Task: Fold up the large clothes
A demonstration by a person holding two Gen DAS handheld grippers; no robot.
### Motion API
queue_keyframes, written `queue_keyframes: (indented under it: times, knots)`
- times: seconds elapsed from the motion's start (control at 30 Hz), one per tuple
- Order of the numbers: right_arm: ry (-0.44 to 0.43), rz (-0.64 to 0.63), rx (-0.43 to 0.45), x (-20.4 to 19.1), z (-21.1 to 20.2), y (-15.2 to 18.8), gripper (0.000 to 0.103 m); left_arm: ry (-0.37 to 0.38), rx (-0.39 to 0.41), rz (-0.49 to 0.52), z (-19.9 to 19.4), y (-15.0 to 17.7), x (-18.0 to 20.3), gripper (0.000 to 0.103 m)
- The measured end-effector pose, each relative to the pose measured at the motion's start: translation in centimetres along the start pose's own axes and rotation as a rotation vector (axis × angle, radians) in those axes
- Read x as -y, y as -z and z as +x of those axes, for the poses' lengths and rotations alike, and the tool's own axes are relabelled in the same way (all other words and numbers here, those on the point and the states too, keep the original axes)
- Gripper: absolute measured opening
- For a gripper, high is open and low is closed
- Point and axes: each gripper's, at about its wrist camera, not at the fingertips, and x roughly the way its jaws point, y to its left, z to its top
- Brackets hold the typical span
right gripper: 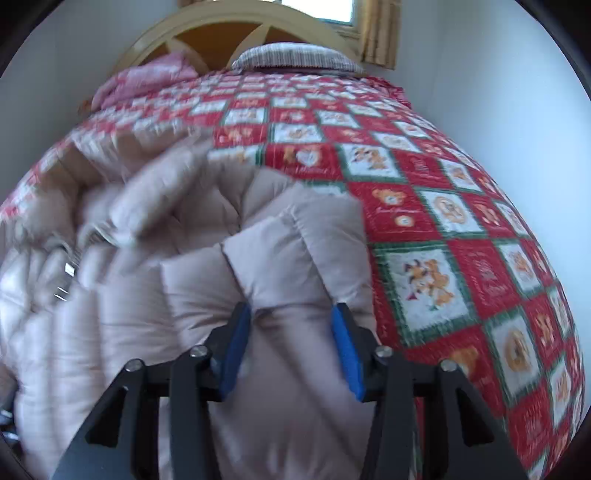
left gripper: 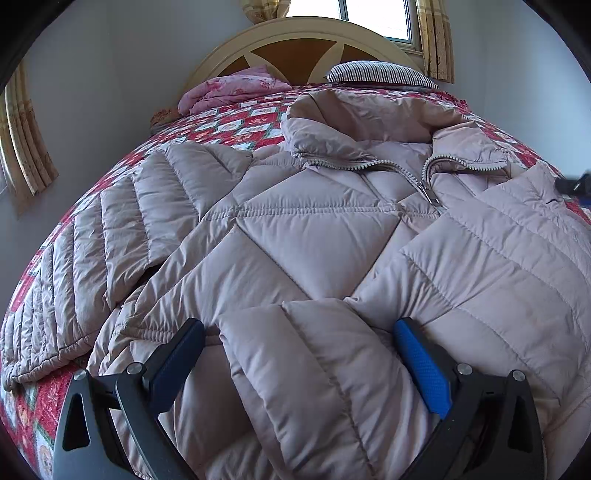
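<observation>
Pinkish-beige quilted puffer jacket (left gripper: 306, 236) lay spread on a bed w/ a red patchwork quilt (right gripper: 443, 206), front side up, collar toward the far headboard (left gripper: 295, 40), zipper (left gripper: 424, 177) partly undone near the collar. In left wrist view one sleeve (left gripper: 110, 236) stretched out to the left on the quilt, another sleeve lay folded diagonally across the jacket's right side. Left gripper (left gripper: 299, 332) sat low over the near hem area, jaws wide apart, a puffy fold of jacket bulging up between the blue pads (left gripper: 421, 365); pads looked close to the fabric but couldn't tell if they pressed it, so read as open, nothing pinched. Right gripper (right gripper: 291, 321) was at the jacket's right edge, sleeve/edge fabric (right gripper: 295, 258) bunched between its blue pads (right gripper: 347, 354); jaws stood about half apart, fabric filled the gap, and whether the pads pressed it couldn't be told. Right wrist view blurred on the left part, jacket detail there unclear. Quilt bare to the right of the jacket, bear-print squares visible. Far end: pink folded bedding (left gripper: 232, 92) at left, striped pillow (left gripper: 380, 74) at right, both against the headboard. Window (left gripper: 369, 18) and yellowish curtains (left gripper: 437, 40) behind.
</observation>
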Motion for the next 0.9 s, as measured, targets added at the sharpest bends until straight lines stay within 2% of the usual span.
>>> queue_keyframes:
  times: [0.07,0.17,0.27,0.37,0.43,0.5,0.6,0.67,0.77,0.83,0.87,0.9]
  knots:
    - [-0.037,0.019,0.05,-0.9,-2.9,0.1,0.065,0.0,0.0,0.0,0.0,0.0,0.0,0.102]
    - [-0.086,-0.068,0.14,-4.2,-6.2,1.1,0.068,0.001,0.0,0.0,0.0,0.0,0.0,0.102]
    - [-0.126,-0.171,0.151,-7.9,-6.7,2.5,0.068,0.0,0.0,0.001,0.0,0.0,0.0,0.102]
    - [-0.093,-0.284,0.168,-10.2,-5.4,3.3,0.068,0.002,-0.001,-0.001,0.0,0.0,-0.1,0.102]
    - [-0.09,-0.294,0.17,-9.9,-4.5,3.1,0.067,0.005,-0.002,-0.003,0.1,0.0,-0.2,0.102]
    - [-0.035,-0.283,0.206,-8.7,-4.5,2.1,0.067,0.009,-0.003,-0.006,0.1,0.0,-0.3,0.102]
    - [0.062,-0.278,0.3,-7.0,-6.9,0.1,0.069,0.01,-0.003,-0.01,0.1,0.0,-0.4,0.102]
    - [0.062,-0.234,0.34,-6.0,-9.5,-1.1,0.078,0.011,-0.002,-0.01,0.1,0.0,-0.4,0.102]
    - [0.031,-0.212,0.44,-6.2,-12.8,-1.4,0.085,0.01,-0.003,-0.01,0.1,0.0,-0.4,0.102]
    - [-0.026,-0.212,0.413,-7.5,-13.5,-0.8,0.085,0.01,-0.003,-0.01,0.1,0.0,-0.4,0.102]
    - [-0.096,-0.211,0.359,-8.4,-13.1,-0.1,0.085,0.01,-0.002,-0.009,0.1,0.0,-0.4,0.102]
    - [-0.13,-0.204,0.315,-9.1,-12.4,0.6,0.084,0.011,-0.002,-0.01,0.1,0.0,-0.4,0.102]
